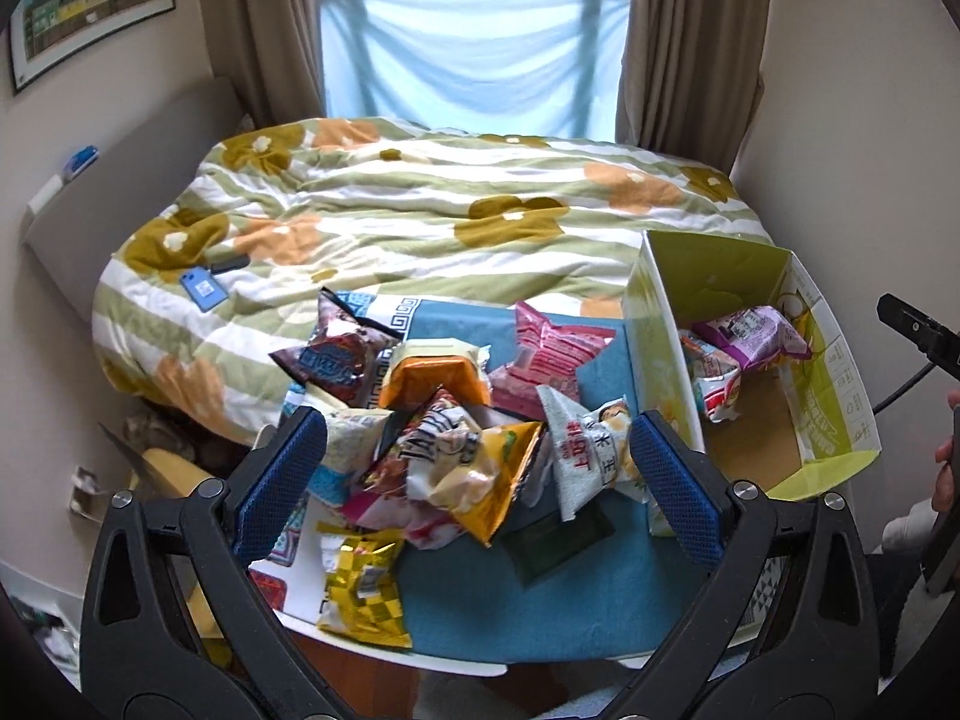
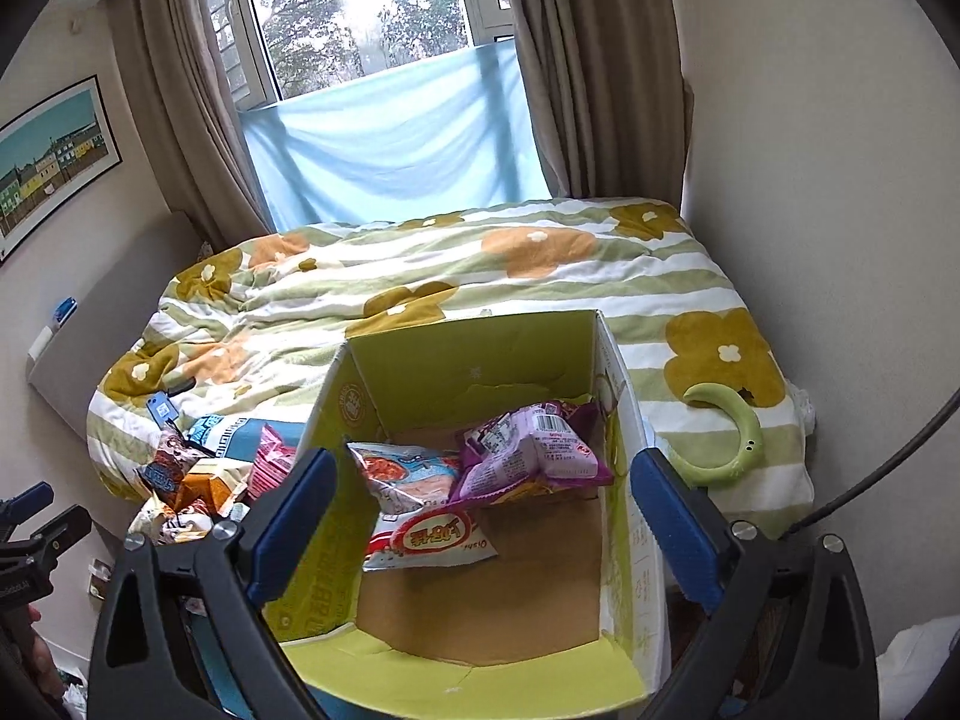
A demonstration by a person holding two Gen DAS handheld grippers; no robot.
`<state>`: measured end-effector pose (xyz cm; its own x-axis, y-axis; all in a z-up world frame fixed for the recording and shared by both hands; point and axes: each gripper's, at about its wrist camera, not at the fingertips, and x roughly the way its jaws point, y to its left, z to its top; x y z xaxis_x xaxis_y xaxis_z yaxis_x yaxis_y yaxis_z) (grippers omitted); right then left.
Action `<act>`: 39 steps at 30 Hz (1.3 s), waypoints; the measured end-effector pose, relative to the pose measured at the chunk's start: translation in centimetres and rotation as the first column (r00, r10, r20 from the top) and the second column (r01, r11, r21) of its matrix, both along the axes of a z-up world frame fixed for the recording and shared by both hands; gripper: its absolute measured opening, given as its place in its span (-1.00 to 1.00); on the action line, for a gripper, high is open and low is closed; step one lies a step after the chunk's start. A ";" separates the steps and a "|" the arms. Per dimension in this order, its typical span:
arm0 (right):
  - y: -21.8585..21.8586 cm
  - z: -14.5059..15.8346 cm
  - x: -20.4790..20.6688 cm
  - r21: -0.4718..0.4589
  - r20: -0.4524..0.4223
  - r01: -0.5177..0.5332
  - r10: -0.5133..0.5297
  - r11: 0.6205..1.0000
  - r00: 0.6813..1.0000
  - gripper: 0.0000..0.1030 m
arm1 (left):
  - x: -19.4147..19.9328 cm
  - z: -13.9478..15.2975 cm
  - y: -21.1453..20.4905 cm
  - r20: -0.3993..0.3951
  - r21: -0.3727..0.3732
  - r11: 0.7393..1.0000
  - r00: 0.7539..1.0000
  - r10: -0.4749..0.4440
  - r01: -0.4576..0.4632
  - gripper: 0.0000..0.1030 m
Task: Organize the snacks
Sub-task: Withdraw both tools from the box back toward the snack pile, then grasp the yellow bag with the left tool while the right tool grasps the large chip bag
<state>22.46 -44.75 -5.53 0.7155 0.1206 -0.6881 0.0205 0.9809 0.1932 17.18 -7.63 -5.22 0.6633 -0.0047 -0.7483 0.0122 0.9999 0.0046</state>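
Observation:
A heap of snack packets (image 1: 456, 438) lies on a blue cloth on a small table (image 1: 510, 618). It includes an orange packet (image 1: 432, 381), a pink one (image 1: 546, 360), a white one (image 1: 591, 456) and a gold one (image 1: 363, 588). My left gripper (image 1: 477, 480) is open and empty above the heap. A green cardboard box (image 2: 492, 588) stands to the right and holds a purple packet (image 2: 528, 450), a silver-red one (image 2: 408, 474) and a red-white one (image 2: 432, 540). My right gripper (image 2: 486, 516) is open and empty over the box.
A bed with a flowered duvet (image 1: 420, 210) lies behind the table. A blue phone (image 1: 204, 287) lies on it at the left, and a green curved ring (image 2: 732, 426) at the right. Walls stand close on both sides.

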 end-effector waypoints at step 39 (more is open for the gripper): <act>29.2 -11.2 0.3 -0.060 -0.226 -0.484 0.461 0.873 0.858 0.90 | -0.5 -21.5 13.4 -0.421 -0.200 0.977 0.894 -0.151 0.071 0.69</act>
<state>22.71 -15.56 -16.71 0.4393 0.3239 -0.8379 -0.4248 0.8968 0.1239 16.71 5.77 -26.77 0.2622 -0.2163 -0.9405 0.0842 0.9760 -0.2010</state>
